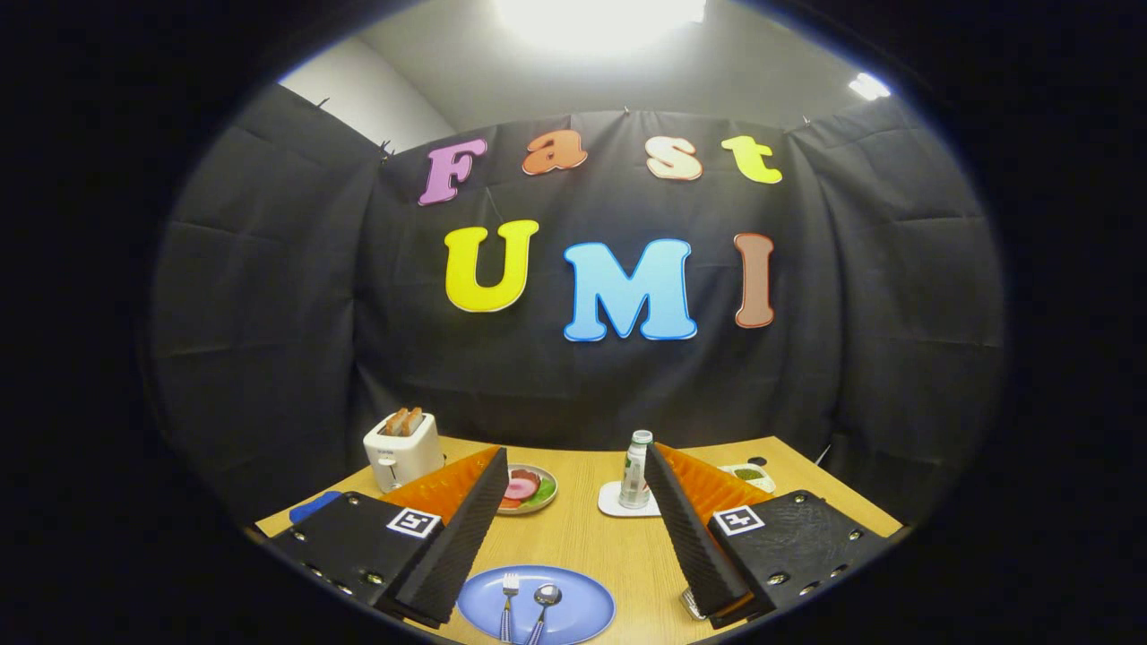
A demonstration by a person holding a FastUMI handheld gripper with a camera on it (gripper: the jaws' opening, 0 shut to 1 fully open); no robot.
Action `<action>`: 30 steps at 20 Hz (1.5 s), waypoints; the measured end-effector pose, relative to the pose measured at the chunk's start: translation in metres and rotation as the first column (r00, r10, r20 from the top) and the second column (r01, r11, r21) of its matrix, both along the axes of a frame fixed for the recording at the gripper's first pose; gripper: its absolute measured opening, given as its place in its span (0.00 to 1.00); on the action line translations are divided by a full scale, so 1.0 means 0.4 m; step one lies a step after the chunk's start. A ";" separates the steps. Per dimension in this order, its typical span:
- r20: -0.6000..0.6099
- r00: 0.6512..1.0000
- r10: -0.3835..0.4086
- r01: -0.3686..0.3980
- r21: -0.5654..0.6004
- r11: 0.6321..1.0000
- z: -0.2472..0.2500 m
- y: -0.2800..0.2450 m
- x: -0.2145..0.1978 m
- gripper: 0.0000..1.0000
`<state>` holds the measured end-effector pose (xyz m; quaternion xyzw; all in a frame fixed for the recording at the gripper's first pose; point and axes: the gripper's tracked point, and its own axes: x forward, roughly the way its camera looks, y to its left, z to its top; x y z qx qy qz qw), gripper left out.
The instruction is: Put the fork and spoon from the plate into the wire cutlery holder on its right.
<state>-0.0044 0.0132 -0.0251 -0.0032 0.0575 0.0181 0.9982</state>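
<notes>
Wooden table (582,537), near blue plate (582,618) with fork (509,602) and spoon (543,606) between the gripper's (578,506) wide-spread fingers.

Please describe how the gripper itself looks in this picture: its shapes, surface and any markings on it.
The gripper has two wedge-shaped fingers with ribbed inner faces that taper toward the tips. Each finger sits on a flat textured block studded with small round screws. Each block carries a square white tag printed with a black pattern: one on the left block, one on the right block. The jaws stand wide apart.
</notes>
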 end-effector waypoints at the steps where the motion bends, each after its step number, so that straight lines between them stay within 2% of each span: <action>1: -0.032 0.999 0.007 -0.007 -0.004 1.000 -0.022 0.005 -0.002 0.95; 5: -0.187 0.982 0.040 -0.039 0.005 0.999 -0.133 0.030 -0.008 0.95; 7: -0.320 0.946 0.057 -0.055 0.014 0.998 -0.225 0.045 -0.016 0.95; 10: -0.502 0.863 0.061 -0.075 -0.008 0.997 -0.356 0.056 -0.039 0.95; 15: -0.704 0.709 0.040 -0.083 -0.027 0.996 -0.551 0.055 -0.072 0.96; 19: -0.808 0.589 0.017 -0.082 -0.039 0.996 -0.658 0.044 -0.105 0.96; 21: -0.839 0.543 0.017 -0.100 -0.044 0.994 -0.690 0.042 -0.117 0.96; 23: -0.858 0.514 0.027 -0.119 -0.040 0.992 -0.713 0.049 -0.120 0.96; 25: -0.877 0.479 0.032 -0.130 -0.035 0.991 -0.735 0.055 -0.125 0.92; 27: -0.903 0.428 0.039 -0.146 -0.026 0.989 -0.758 0.057 -0.134 0.86; 28: -0.914 0.403 0.043 -0.157 -0.022 0.987 -0.762 0.059 -0.135 0.78; 29: -0.925 0.377 0.050 -0.171 -0.016 0.985 -0.773 0.067 -0.138 0.76; 30: -0.941 0.335 0.050 -0.188 -0.014 0.982 -0.782 0.066 -0.151 0.62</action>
